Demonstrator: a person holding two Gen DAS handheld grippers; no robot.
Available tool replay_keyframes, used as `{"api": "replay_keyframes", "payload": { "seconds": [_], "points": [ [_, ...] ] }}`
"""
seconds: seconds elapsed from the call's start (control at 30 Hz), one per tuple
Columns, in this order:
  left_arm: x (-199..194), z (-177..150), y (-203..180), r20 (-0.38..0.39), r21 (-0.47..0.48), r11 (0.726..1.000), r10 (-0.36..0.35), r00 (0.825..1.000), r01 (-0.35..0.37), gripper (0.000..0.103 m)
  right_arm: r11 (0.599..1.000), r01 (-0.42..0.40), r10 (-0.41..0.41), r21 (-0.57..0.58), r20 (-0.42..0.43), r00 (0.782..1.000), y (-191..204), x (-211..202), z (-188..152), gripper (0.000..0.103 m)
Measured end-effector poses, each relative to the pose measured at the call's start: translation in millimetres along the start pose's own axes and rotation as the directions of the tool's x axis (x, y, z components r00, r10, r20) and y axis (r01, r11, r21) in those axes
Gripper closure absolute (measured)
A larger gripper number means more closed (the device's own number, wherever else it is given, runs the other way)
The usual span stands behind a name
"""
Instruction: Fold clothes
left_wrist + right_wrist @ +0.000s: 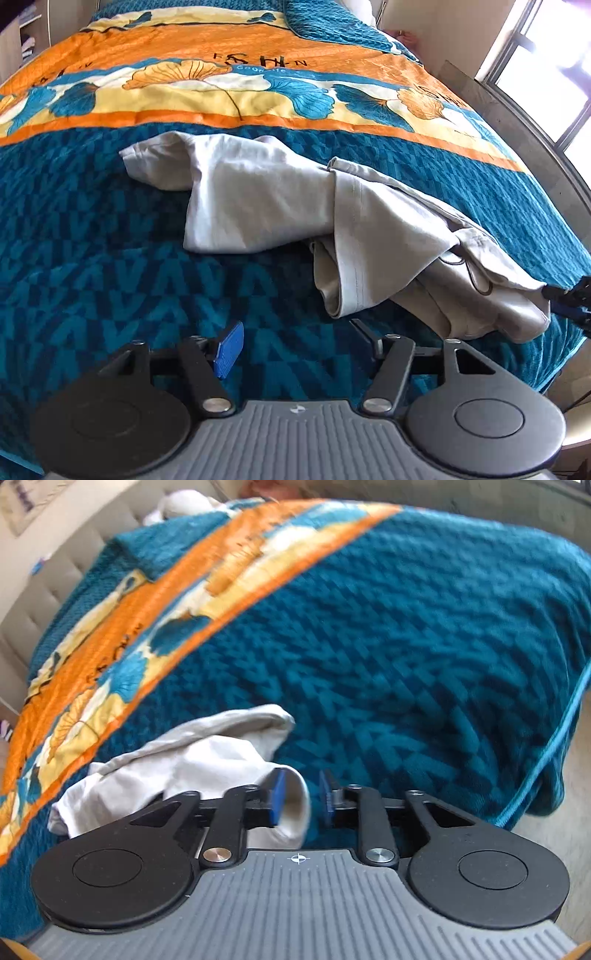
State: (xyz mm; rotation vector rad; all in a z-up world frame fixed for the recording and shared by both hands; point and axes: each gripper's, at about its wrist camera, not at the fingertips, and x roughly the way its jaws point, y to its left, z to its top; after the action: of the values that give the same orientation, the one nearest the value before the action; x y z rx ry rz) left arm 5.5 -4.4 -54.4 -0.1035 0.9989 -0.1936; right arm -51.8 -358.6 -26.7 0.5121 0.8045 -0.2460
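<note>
A pale grey garment (280, 199) lies crumpled across the teal part of the bed, one end bunched toward the right edge. My left gripper (295, 339) hovers open over bare blanket just in front of the garment and holds nothing. My right gripper (303, 797) is at the garment's (207, 764) near corner. Its jaws stand a narrow gap apart with a rolled fold of cloth between them. The fold rests against the left blue pad (277, 797), and a sliver of blanket shows before the right pad. In the left wrist view the right gripper (570, 299) meets the garment's pointed corner.
The bed carries a teal patterned blanket (110, 258) with an orange floral band (221, 85) farther back. A window (546, 66) is at the right, and a padded headboard (40, 602) shows in the right wrist view. The blanket's edge (546, 753) hangs over the bed's side to the floor.
</note>
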Motion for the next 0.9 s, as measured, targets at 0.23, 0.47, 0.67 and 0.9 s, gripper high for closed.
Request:
{"api": "replay_keyframes", "payload": {
  "seconds": [0.23,0.47,0.67,0.9],
  "points": [
    [-0.4,9.9,15.6,0.014,-0.050,0.995,0.084,0.996,-0.083,0.026,0.905,-0.421,0.390,-0.070,-0.265,0.882,81.5,29.6,-21.5,0.052],
    [-2.9,-2.8,37.2,-0.016,-0.098,0.994,0.042,0.999,-0.043,0.025,0.937,-0.344,0.292,-0.060,-0.405,0.866,126.8,114.8,-40.6,0.055],
    [-5.6,1.2,46.9,0.018,-0.110,0.994,0.020,1.000,-0.018,0.025,0.854,-0.517,0.496,0.056,-0.385,0.778,144.1,128.2,-18.1,0.101],
    [-5.7,10.6,40.2,0.056,-0.075,0.997,0.011,0.998,-0.007,0.022,0.757,-0.432,0.266,0.490,0.372,0.889,48.5,96.9,67.9,0.043]
  ]
}}
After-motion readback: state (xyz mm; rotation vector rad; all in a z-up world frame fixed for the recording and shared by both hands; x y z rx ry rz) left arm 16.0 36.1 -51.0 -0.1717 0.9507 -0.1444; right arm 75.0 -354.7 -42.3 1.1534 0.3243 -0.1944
